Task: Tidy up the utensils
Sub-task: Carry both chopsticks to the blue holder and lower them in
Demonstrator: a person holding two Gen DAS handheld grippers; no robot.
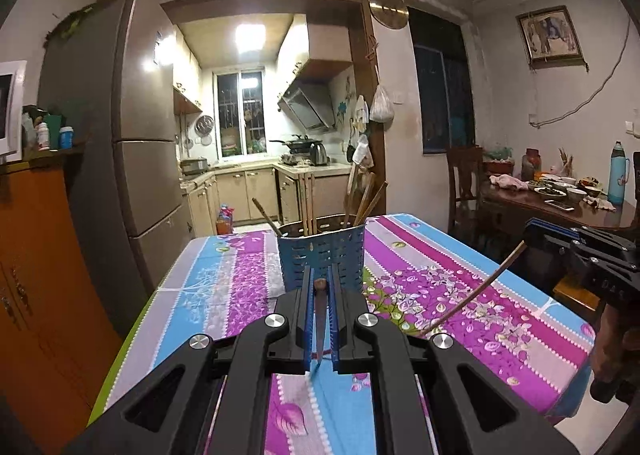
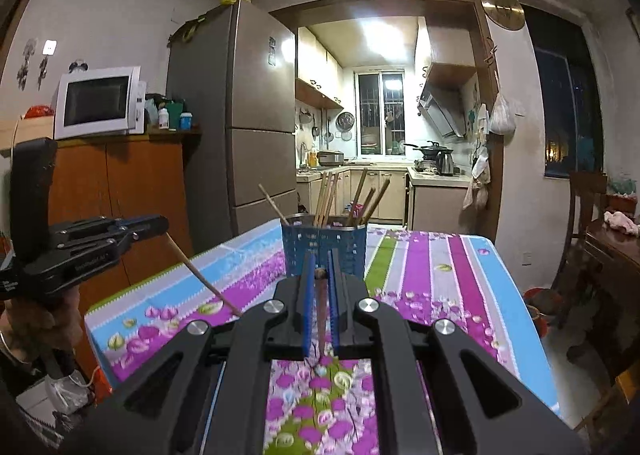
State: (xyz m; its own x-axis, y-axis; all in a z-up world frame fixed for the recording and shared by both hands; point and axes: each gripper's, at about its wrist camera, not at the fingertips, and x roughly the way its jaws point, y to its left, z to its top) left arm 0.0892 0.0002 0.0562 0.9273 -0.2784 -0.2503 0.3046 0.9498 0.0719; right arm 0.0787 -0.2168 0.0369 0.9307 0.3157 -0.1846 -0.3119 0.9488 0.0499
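Observation:
A blue perforated utensil holder [image 1: 322, 261] stands on the table with several wooden chopsticks [image 1: 362, 201] upright in it; it also shows in the right wrist view [image 2: 324, 247]. My left gripper [image 1: 320, 283] is shut on a brown chopstick [image 1: 320, 319] that lies along its fingers, just short of the holder. My right gripper [image 2: 320, 273] is shut on another chopstick [image 2: 321, 319], also just short of the holder. Each gripper shows in the other's view, the right gripper [image 1: 532, 237] and the left gripper [image 2: 154, 225], with its chopstick slanting down toward the cloth.
The table wears a striped floral cloth [image 1: 460, 295]. A fridge [image 1: 132, 143] and an orange cabinet [image 1: 36, 255] stand to the left. A wooden dining table [image 1: 560, 203] with bowls and a chair are to the right. The kitchen lies behind.

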